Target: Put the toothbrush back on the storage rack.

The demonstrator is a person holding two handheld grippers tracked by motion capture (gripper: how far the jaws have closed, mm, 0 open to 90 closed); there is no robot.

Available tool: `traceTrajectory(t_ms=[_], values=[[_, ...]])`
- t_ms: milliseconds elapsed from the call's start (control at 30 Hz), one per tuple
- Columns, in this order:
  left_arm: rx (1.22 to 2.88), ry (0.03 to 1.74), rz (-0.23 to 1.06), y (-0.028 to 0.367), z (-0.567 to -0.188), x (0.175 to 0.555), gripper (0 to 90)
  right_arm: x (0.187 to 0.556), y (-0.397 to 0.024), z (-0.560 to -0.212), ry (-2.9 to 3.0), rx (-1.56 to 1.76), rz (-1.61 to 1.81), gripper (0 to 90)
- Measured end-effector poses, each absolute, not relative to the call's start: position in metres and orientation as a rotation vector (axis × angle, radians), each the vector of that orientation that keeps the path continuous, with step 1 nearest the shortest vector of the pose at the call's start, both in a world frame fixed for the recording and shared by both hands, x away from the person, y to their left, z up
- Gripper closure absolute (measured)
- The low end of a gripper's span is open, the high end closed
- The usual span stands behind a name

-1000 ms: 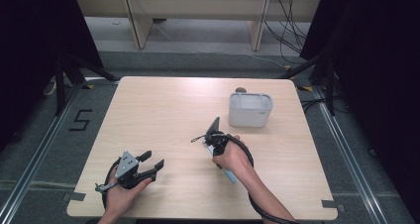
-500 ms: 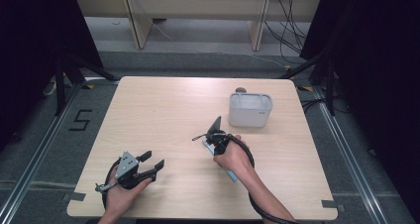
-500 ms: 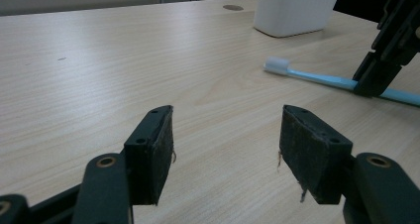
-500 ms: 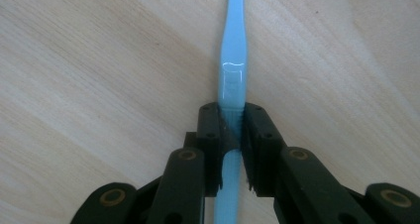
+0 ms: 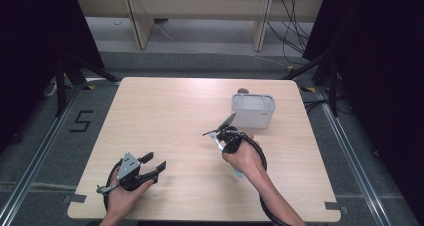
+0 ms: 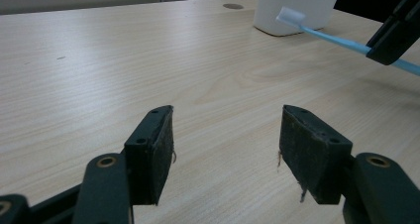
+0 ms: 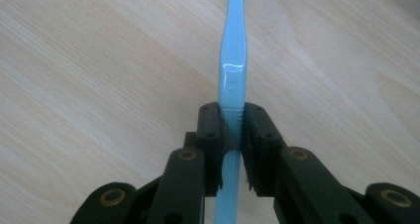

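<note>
Near the middle of the desk, the right gripper [image 5: 226, 129] is clenched on a light blue toothbrush [image 7: 233, 75].

Its two black jaws pinch the toothbrush handle between them, as the right gripper view shows, with the handle running straight up past the jaw tips over the pale wood. From the left gripper view the white brush head [image 6: 292, 17] sticks out in front of a white plastic container [image 5: 253, 111], lifted off the desk [image 5: 165, 106]. That container stands toward the far right corner, just beyond the right gripper, and a small dark round spot [image 6: 233, 6] lies on the wood behind it. By the near left corner the left gripper [image 5: 150, 165] rests low, its jaws spread wide with bare wood between the pads [image 6: 158, 154].
</note>
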State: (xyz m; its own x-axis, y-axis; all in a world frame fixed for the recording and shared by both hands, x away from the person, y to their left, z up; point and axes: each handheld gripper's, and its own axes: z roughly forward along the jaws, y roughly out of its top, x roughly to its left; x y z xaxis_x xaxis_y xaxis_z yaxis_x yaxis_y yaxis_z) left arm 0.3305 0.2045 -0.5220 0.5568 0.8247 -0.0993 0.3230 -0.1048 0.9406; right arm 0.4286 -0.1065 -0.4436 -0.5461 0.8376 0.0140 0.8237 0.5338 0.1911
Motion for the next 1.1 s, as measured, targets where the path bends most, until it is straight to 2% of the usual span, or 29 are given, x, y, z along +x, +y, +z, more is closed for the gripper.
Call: traceTrajectory(t_ms=[1100], values=[[1.665,0.967,0.556,0.204,-0.523,0.331,37.5,0.415,-0.132,-0.431,2.547,1.449,0.602,79.3]])
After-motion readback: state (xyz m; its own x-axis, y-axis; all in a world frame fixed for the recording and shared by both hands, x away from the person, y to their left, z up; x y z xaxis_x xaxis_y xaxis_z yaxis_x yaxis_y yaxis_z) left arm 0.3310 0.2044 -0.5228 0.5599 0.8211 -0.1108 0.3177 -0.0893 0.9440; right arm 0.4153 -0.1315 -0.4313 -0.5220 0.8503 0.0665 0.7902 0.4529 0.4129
